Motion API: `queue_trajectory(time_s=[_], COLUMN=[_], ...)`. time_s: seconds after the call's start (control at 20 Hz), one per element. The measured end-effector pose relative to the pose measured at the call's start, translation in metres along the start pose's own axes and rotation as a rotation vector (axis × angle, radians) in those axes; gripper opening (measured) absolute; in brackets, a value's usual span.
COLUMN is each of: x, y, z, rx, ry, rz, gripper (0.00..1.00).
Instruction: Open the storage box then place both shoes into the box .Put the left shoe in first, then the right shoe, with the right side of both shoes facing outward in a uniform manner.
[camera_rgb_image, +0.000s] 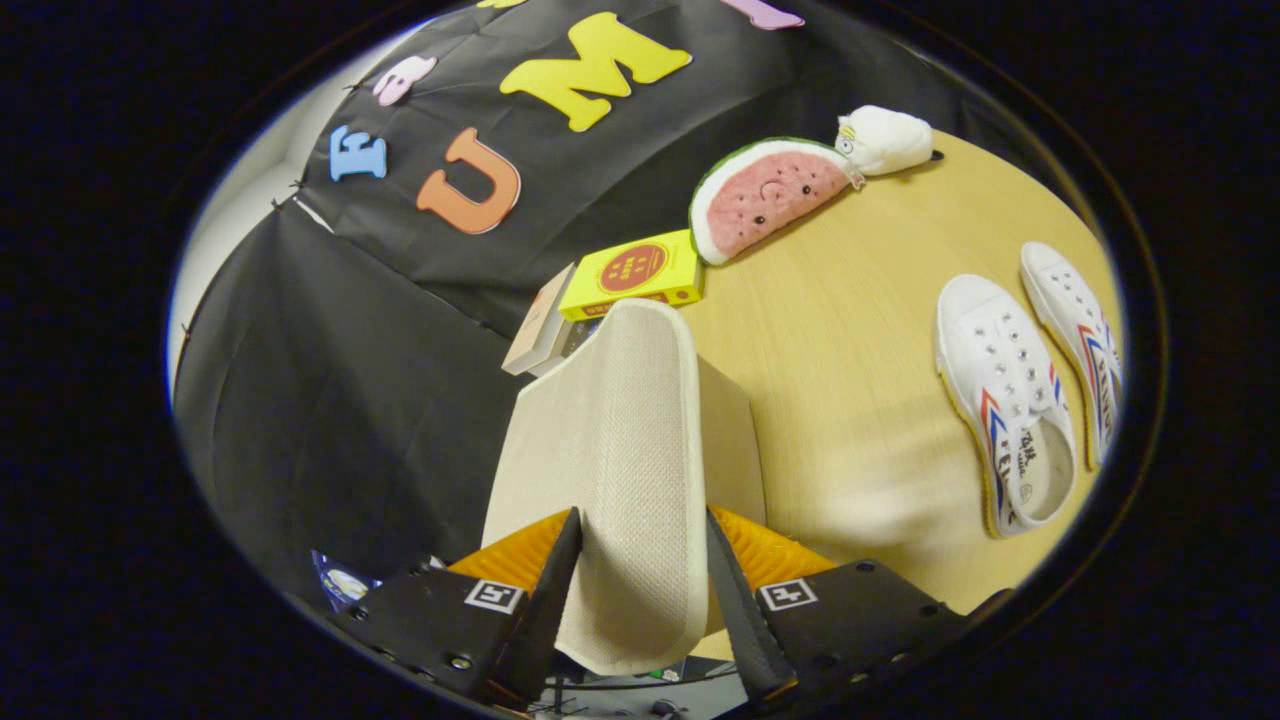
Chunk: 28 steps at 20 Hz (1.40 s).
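Observation:
My gripper is shut on the beige woven lid of the storage box, which stands up between the two fingers. Behind the lid, part of the box's pale wall shows. Two white canvas shoes with red and blue stripes lie side by side on the wooden table, off to the right of the fingers: the nearer shoe and the farther shoe. Both shoes are apart from the box and rest on their soles.
Beyond the lid lie a yellow box and a stack of books. A watermelon plush and a white plush sit at the table's far side against the black cloth wall.

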<state>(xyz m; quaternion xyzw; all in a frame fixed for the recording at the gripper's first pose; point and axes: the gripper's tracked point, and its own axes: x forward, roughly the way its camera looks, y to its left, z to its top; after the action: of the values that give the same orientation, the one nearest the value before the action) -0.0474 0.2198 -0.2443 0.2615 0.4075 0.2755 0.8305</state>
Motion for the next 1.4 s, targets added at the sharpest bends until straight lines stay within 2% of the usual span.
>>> queue_trajectory(time_s=[0.1,0.2,0.25,0.35,0.55,0.85,1.1,1.4], x=[-0.009,-0.02,-0.027,-0.028,-0.039,-0.057,-0.046,-0.013], y=[-0.01,0.004,0.009,0.015,0.049,0.142,0.222,0.302], z=[0.021,0.032,0.029,0.036,0.052,0.074,0.067,0.034], rx=[-0.033,-0.045,-0.064,-0.108,-0.17,-0.376,-0.503,-0.612], ry=[-0.075,-0.108,-0.112,-0.121,-0.17,-0.28,-0.313,-0.272], rz=[-0.076,-0.062,-0.054,-0.049,-0.032,0.022,0.075,0.105], gripper=[0.6,0.13,0.11,0.0,0.0,0.01,0.01,0.01])
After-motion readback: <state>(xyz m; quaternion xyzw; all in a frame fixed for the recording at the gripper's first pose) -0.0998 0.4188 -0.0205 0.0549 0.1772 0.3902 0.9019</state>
